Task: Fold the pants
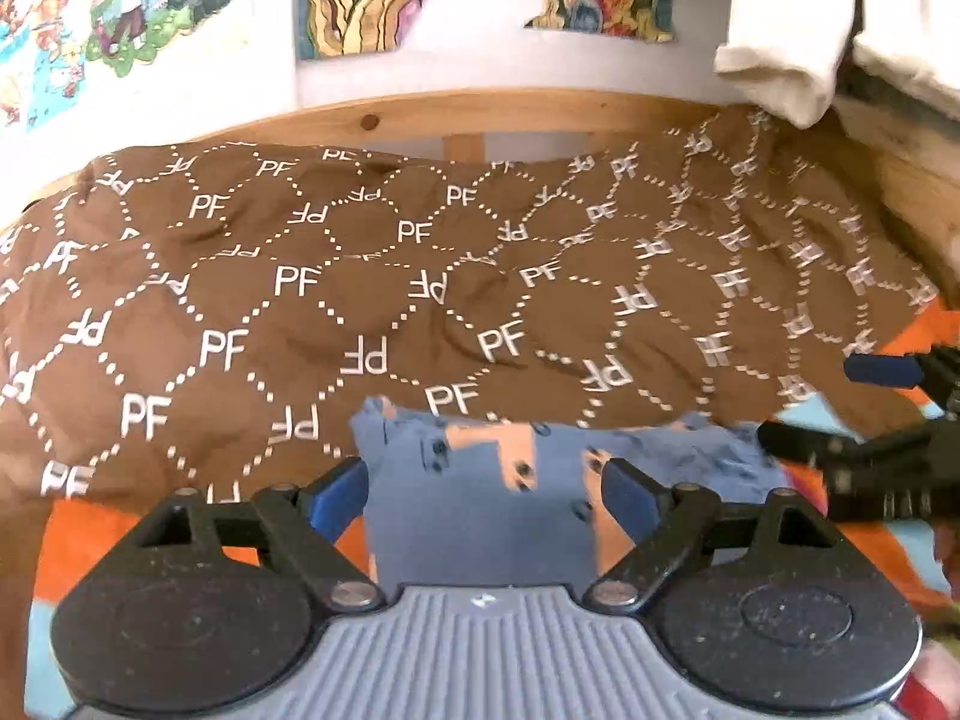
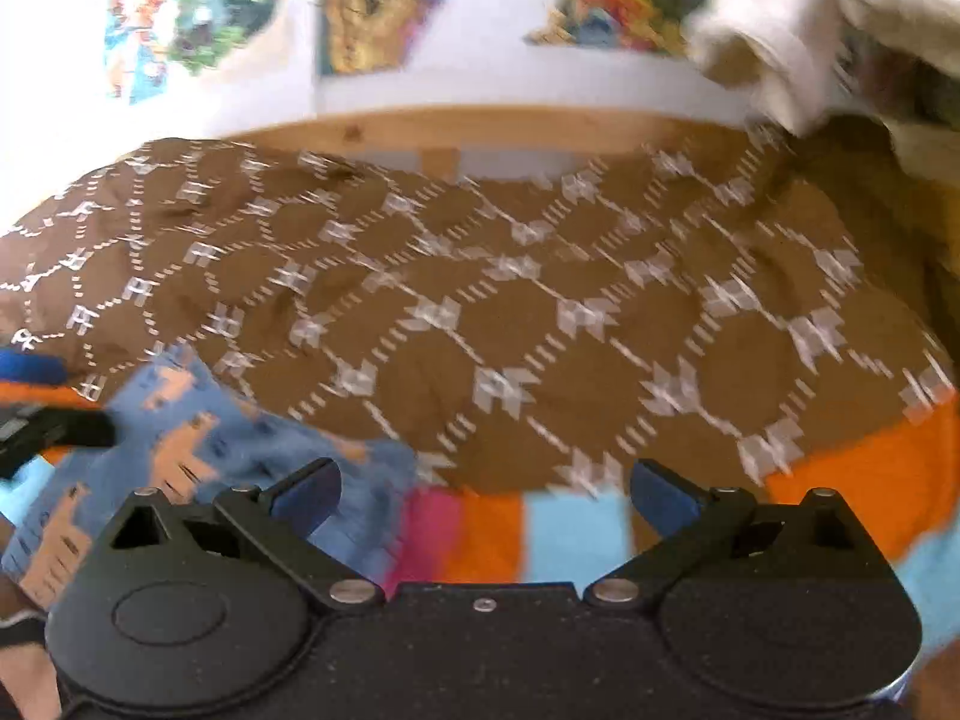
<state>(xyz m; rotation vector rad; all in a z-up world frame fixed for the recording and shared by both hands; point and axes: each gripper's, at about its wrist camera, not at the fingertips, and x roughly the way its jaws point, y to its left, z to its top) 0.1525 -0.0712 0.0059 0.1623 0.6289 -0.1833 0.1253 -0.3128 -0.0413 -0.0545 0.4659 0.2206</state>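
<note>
The pants point(image 1: 474, 498) are blue with a peach animal print and lie crumpled at the near edge of the bed. My left gripper point(image 1: 485, 489) is open, its jaws wide on either side of the pants fabric, just above it. In the right wrist view the pants point(image 2: 198, 450) lie at the lower left. My right gripper point(image 2: 485, 489) is open and empty over the striped sheet, to the right of the pants. It also shows in the left wrist view point(image 1: 864, 420) at the right edge. The left gripper's finger point(image 2: 54, 420) shows at the left edge.
A brown blanket with white PF lettering point(image 1: 420, 276) covers the bed behind the pants. An orange, blue and pink striped sheet point(image 2: 540, 534) lies under them. A wooden bed frame point(image 1: 480, 114), wall posters and cream cloth point(image 1: 792, 48) stand at the back.
</note>
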